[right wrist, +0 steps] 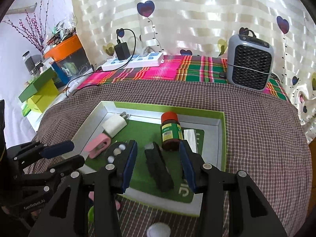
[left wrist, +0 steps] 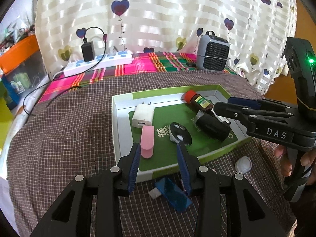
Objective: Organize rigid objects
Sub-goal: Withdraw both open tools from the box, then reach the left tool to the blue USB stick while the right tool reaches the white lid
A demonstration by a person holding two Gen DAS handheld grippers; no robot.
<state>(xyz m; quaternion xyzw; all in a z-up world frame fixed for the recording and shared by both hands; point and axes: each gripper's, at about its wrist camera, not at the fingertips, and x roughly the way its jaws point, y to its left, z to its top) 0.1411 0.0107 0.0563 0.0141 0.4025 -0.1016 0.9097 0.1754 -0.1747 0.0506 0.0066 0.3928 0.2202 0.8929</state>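
Tray [left wrist: 115,130] on checked bed cover holds charger [left wrist: 142,115] at far left corner, pink clip [left wrist: 147,141], bottle [right wrist: 170,131], black case [right wrist: 158,167]: gathered as sorted set. Cap [left wrist: 243,164] and blue card [left wrist: 173,192] outside near edge, likely pending. Left claw [left wrist: 159,156] open, empty. Right claw [right wrist: 158,156] open, straddling case.

A bedroom at home, with a bed serving as the work surface.

A brown checked sheet [right wrist: 246,122] lies over a pink-and-green plaid blanket [right wrist: 177,69], and a cream curtain [right wrist: 197,19] printed with hearts hangs at the far side. A white power strip [right wrist: 136,60] and a small grey heater [right wrist: 249,67] sit on the bedding; cluttered boxes [right wrist: 63,49] stand far left.
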